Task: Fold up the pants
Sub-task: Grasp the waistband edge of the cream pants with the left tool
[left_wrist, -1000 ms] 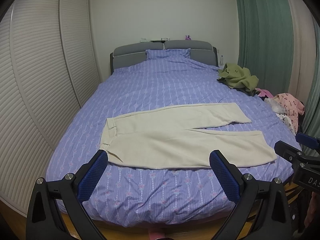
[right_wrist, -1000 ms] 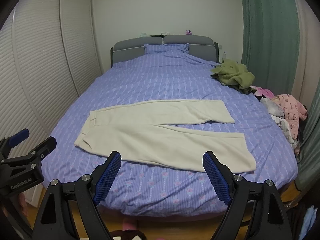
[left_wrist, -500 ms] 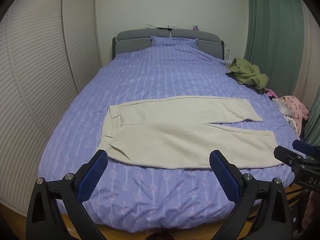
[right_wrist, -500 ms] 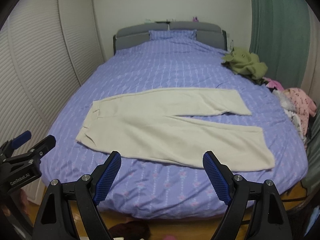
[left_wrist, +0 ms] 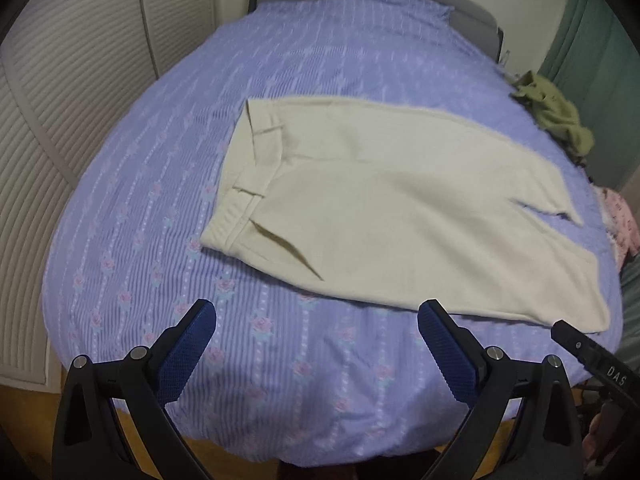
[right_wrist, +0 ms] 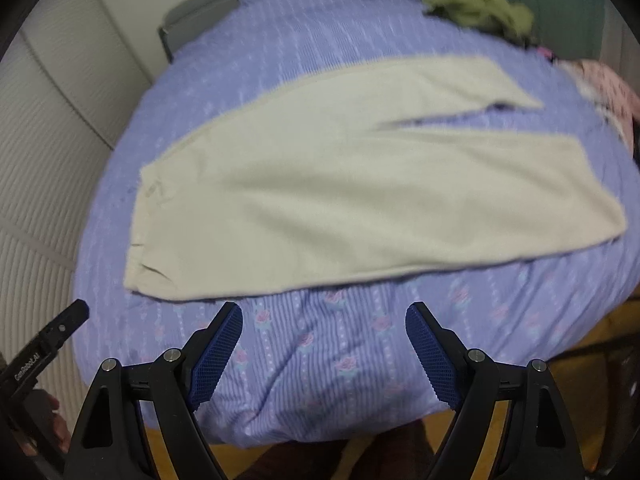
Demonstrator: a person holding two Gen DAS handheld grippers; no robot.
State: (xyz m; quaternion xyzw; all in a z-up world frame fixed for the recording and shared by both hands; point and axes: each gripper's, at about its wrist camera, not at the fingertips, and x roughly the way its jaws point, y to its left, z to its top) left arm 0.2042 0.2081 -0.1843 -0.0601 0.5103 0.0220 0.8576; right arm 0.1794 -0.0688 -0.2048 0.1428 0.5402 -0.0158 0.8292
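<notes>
**Pants flat on bed, both tongs spread wide and empty**

- Pants (left_wrist: 400, 216) (right_wrist: 360, 196): cream, laid flat and unfolded across the purple striped bed (left_wrist: 168, 208) (right_wrist: 344, 344), near the foot edge. Waistband toward the left side, legs extending to the right, split into a narrow V at the hems. Pocket slit and belt loops visible at the waist in the left wrist view.
- Left tongs (left_wrist: 316, 344): spread wide, nothing between the blue pads (left_wrist: 188, 352). Positioned above the foot end of the bed, short of the near edge of the pants, roughly below the waist and hip portion. No contact with fabric.
- Right tongs (right_wrist: 324, 344): spread wide, nothing gripped. Positioned above the quilt just short of the near edge of the pants, below the mid-section of the near leg. No contact with fabric. View blurred.
- Surroundings: olive green garment (left_wrist: 556, 116) (right_wrist: 480, 4) bunched on the far right side of the bed, well apart from the pants. Pink patterned clothing (right_wrist: 608, 96) at the right edge. Grey headboard (left_wrist: 472, 4) at the far end. Slatted wardrobe doors (left_wrist: 68, 92) along the left side. Green curtain (left_wrist: 600, 60) to the right
</notes>
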